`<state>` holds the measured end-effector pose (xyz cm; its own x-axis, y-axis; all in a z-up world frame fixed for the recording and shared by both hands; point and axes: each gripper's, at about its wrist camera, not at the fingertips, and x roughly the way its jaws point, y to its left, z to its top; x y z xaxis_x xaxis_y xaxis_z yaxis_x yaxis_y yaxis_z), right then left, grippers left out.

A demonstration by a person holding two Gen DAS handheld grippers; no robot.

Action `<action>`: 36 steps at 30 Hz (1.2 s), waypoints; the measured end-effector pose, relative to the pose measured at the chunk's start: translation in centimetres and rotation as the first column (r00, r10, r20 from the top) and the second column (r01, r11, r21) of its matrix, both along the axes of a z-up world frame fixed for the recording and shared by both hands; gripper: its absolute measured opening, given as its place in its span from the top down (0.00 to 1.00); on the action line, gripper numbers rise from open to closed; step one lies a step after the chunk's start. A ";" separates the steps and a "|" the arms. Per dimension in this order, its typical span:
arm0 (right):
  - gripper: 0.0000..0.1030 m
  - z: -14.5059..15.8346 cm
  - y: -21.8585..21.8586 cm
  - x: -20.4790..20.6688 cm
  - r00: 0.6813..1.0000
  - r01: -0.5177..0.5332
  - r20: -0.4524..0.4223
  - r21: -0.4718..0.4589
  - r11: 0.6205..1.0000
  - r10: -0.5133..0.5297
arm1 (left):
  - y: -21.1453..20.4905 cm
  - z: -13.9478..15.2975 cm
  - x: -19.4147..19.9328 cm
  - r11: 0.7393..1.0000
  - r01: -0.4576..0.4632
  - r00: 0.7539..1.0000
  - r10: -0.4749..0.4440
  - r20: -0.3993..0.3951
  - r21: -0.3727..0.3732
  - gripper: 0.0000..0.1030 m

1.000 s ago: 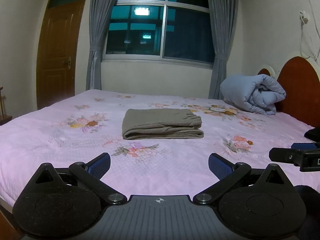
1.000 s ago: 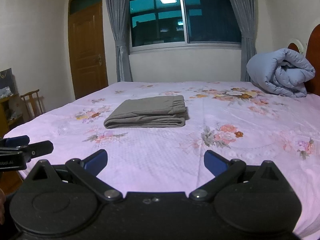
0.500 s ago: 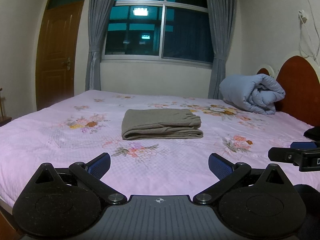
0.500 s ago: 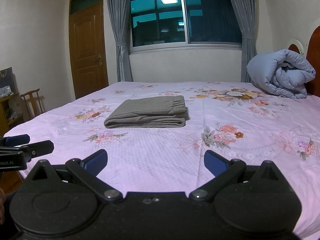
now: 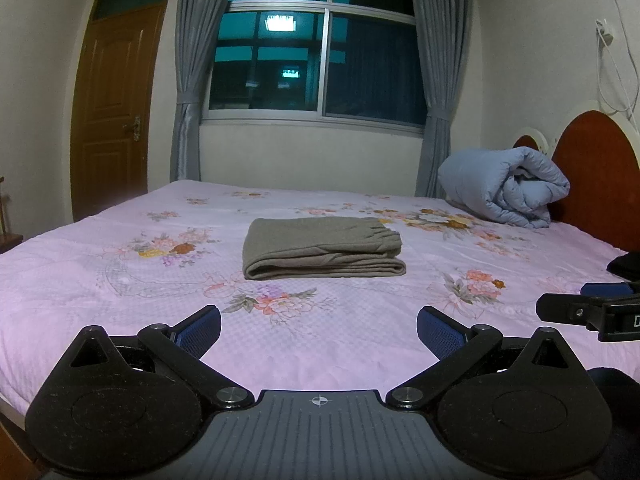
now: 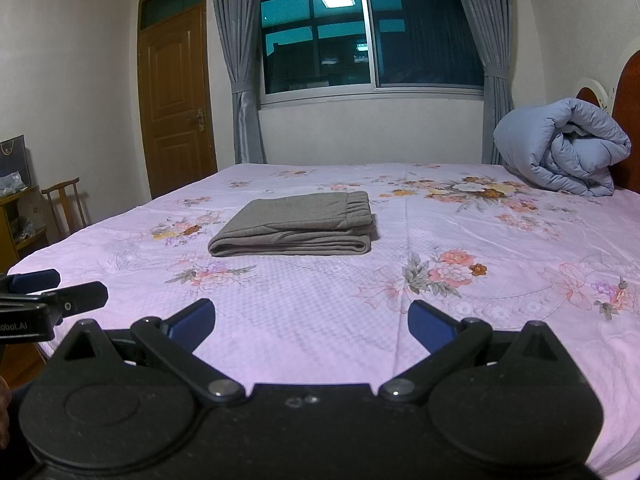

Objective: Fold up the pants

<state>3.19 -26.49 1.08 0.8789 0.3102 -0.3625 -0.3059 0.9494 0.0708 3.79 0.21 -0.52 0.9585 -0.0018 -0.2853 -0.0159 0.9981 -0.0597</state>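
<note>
Left wrist view: left gripper (image 5: 319, 330) fingers spread wide, empty; pants (image 5: 322, 248) folded mid-bed (image 5: 100, 280), well apart.
Right wrist view: right gripper (image 6: 311, 322) likewise spread, empty. Fold looks complete; judge: keep both clear, avoid disturbing stack.

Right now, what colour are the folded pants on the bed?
Plain grey-brown, no pattern. The pants show best in the right wrist view, on the pink floral bed.
</note>
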 end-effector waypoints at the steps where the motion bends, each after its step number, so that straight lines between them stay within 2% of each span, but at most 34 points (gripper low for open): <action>1: 0.06 0.0 0.1 0.0 1.000 0.000 0.000 0.000 1.000 0.000 | 0.0 0.0 0.0 1.000 -0.002 1.000 0.002 0.001 0.000 0.00; 27: 0.06 0.1 0.0 -0.2 1.000 -0.002 0.005 -0.001 1.000 0.002 | 0.3 0.0 0.0 1.000 -0.002 1.000 0.002 0.004 0.003 0.00; 36: 0.06 0.1 0.0 -0.2 1.000 -0.002 0.005 -0.002 1.000 0.002 | 0.6 0.1 -0.2 0.999 0.012 0.999 -0.013 0.031 0.039 0.00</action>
<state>3.02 -26.52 1.15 0.8800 0.3113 -0.3587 -0.3084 0.9489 0.0671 3.63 0.82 -0.40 0.9668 -0.0033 -0.2555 -0.0022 0.9998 -0.0212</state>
